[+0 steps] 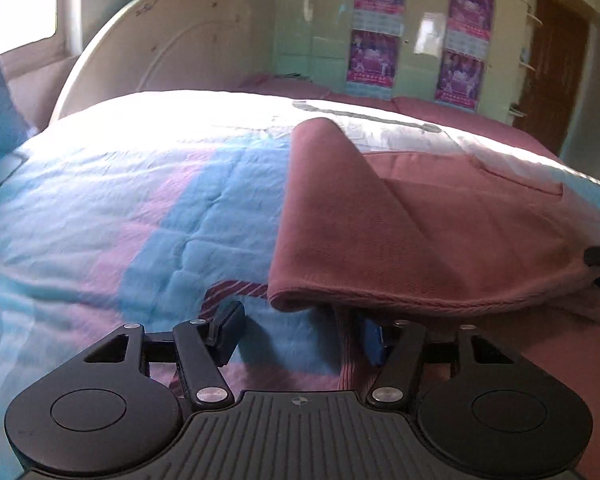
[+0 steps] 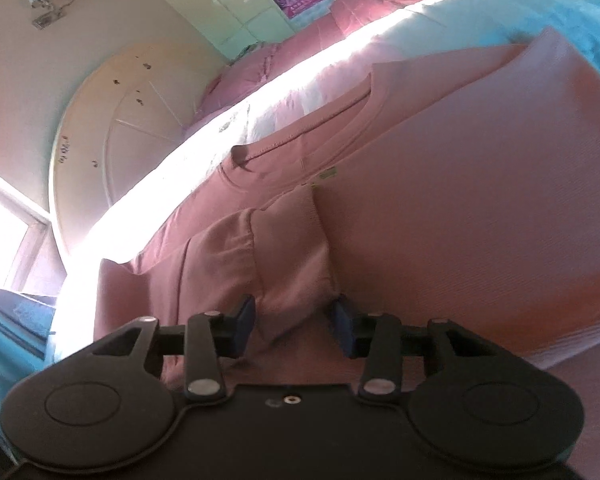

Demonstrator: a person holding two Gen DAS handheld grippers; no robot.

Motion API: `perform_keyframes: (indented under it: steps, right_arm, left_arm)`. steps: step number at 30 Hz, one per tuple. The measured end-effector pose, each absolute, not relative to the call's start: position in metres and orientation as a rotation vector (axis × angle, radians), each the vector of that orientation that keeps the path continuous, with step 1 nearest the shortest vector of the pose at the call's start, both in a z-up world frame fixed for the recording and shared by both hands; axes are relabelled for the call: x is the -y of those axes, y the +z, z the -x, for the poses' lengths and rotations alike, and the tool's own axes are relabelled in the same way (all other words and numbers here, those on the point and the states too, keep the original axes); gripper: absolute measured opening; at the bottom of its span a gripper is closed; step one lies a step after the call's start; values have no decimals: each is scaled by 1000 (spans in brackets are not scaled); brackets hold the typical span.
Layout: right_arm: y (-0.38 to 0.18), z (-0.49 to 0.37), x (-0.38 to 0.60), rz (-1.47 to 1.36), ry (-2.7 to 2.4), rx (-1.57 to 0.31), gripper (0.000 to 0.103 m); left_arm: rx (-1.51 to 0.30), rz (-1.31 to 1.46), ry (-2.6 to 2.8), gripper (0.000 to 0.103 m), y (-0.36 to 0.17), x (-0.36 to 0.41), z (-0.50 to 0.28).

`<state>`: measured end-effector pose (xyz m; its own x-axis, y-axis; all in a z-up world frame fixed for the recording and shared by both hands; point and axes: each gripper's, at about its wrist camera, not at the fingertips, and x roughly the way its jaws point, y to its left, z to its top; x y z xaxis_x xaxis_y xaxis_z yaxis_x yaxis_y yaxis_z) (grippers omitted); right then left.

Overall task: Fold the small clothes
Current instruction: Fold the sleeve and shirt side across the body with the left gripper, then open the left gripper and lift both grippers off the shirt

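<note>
The left gripper (image 1: 300, 334) hangs spread over the quilt (image 1: 140, 216), nothing between its fingers; the right gripper (image 2: 294, 322) straddles a fold of the pink shirt (image 2: 460, 200), whether pinching it cannot be told

Matt ribbed-knit pink shirt (image 2: 460, 200), quilted cotton bedspread (image 1: 140, 208), glossy wardrobe doors (image 1: 320, 40)

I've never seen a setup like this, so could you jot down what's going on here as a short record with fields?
Place: a bed with a blue and pink quilt
Garment: pink shirt, lying on the quilt, one side already folded over
Left hand-held gripper: open, at the shirt's near hem, nothing pinched
Right hand-held gripper: a bunched fold of the shirt sits between its fingers; whether the pads press it is unclear
Background: curved headboard, posters on a wardrobe
</note>
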<state>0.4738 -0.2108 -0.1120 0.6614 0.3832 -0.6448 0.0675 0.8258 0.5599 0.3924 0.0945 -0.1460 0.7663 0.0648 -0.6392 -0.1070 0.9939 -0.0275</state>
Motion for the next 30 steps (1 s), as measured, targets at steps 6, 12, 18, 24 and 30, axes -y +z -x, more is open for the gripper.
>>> perform_keyframes:
  steps: [6,12,18,24,30]
  right_arm:
    - [-92,-476,186,-410,137,-788,6]
    - [-55,-434,230,-302,-85,-620,6]
    - [-67,-423,250,-306,-72,-673,6]
    - [-67,-418,241,-279,-63,-667,6]
    - [-75,-414,243,-238,-80,-704,6]
  left_arm:
    - [-691,42,54,49,-141,-96,-424]
    - [-690,45,14,31,-139,-97,-428]
    - [-693,-40,-4,17,-134,-78,-430]
    - [-680,24,-47,8,-128,-88,-429]
    - [-697,9,-60,8,-133,-88,-429]
